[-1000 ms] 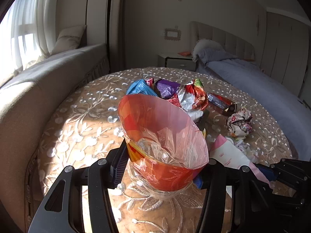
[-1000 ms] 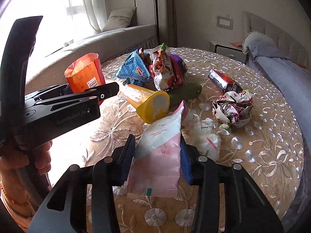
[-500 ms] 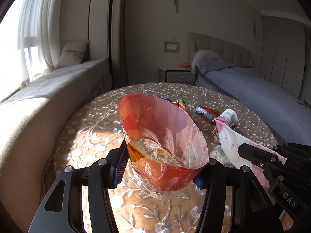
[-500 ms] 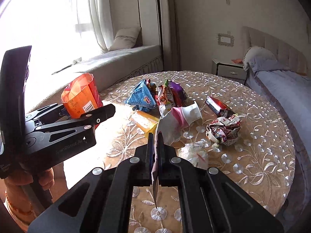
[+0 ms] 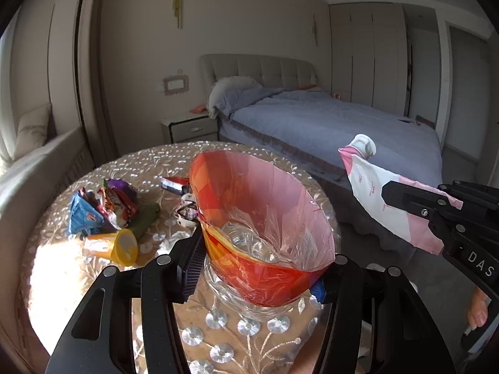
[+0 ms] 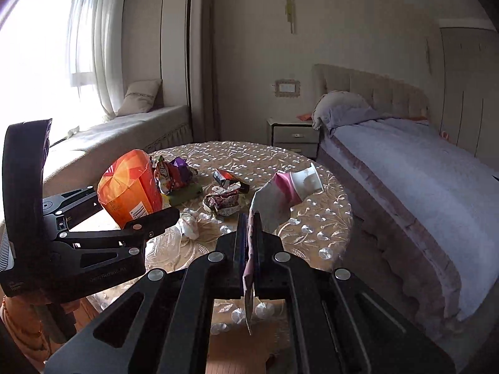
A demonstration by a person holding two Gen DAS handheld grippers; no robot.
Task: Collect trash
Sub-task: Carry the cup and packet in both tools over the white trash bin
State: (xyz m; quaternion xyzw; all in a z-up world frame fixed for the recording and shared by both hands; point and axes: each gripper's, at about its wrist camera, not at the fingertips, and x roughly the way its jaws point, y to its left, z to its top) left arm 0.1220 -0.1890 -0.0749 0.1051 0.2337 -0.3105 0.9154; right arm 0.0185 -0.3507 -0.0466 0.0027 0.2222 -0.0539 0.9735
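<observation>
Your left tool [image 5: 262,268] clamps the orange bag [image 5: 259,218]; your right tool [image 6: 248,233], beside that bag, pinches the pink pouch [image 6: 274,199].

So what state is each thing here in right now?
Left gripper: shut on the orange bag.
Orange bag: held upright, mouth open.
Right gripper: shut on the pink-and-white pouch.
Pink-and-white pouch: lifted off the table, capped.
Yellow cup: lying on its side.
Crumpled wrapper: balled up on the table.

A round table [image 6: 315,218] carries wrappers [image 6: 173,174] at ten o'clock and a yellow cup [image 5: 120,246]. A red box [image 6: 226,177] and crumpled foil [image 6: 223,204] lie centrally, tissue [image 6: 190,227] at seven.
</observation>
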